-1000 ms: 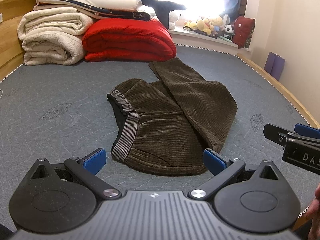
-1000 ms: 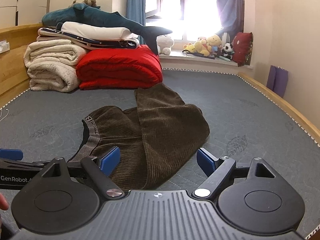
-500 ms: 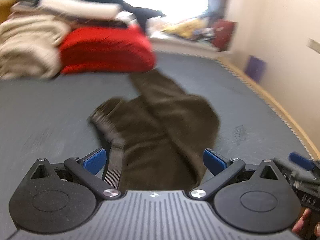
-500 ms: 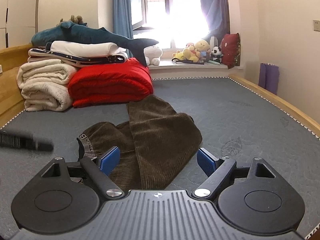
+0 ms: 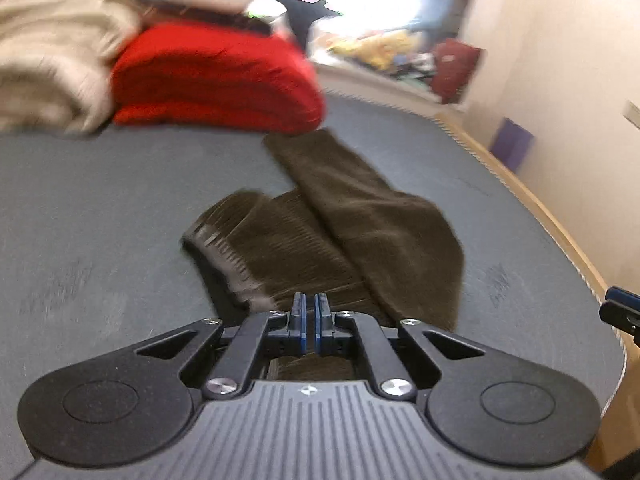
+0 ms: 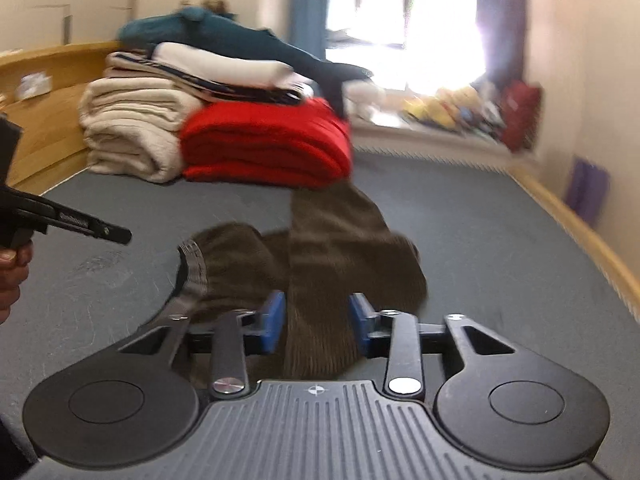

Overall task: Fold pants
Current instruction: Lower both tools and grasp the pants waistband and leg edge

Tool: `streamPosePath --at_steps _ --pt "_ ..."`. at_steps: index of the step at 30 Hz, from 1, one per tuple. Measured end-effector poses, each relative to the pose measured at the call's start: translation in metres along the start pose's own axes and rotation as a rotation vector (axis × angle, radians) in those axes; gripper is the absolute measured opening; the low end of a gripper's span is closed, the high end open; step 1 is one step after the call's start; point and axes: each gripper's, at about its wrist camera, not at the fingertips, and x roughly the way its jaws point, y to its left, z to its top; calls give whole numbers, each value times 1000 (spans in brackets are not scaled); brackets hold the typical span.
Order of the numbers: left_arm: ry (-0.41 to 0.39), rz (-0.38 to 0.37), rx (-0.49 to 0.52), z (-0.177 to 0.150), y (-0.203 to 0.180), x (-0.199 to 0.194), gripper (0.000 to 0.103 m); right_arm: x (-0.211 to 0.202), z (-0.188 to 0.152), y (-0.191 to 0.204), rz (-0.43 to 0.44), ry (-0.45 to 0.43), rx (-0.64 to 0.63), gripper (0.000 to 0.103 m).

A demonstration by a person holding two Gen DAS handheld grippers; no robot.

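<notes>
Black ribbed tool w/ blue pads, silver screws.

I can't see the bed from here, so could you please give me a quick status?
Left tool shut, nothing visibly pinched. Right tool open, straddling the brown pants. Pants half-folded on the mattress. Nothing blocking.
</notes>
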Motion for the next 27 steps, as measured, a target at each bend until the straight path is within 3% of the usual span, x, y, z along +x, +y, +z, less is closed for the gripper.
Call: streamPosePath --at_steps 5,7,9,11,13,15,19,21,25,27 --pt "125 28 -166 -1 44 33 4 88 5 6 35 104 -33 42" --pt "164 19 -199 -2 56 45 6 123 -14 8 14 143 -7 42" --pt "202 10 -227 -3 65 62 6 154 -26 16 -46 240 -36 41" --pt "217 -5 -236 -8 72 77 6 169 -28 25 -24 224 -75 44" --pt "254 1 -265 -13 79 95 6 185 -33 33 -18 263 -107 46" --pt "273 -33 -298 -16 87 112 16 203 -39 39 -7 331 -123 47" --pt "323 -17 -331 -25 93 140 34 223 -51 50 -4 410 -168 50" --pt "354 -23 -331 -30 93 153 54 230 -55 53 -16 443 -184 51" --pt "401 30 -283 -42 89 178 59 239 -58 59 -33 467 -199 52" --pt "387 21 -276 -44 86 182 62 248 -63 60 -73 498 -222 52"
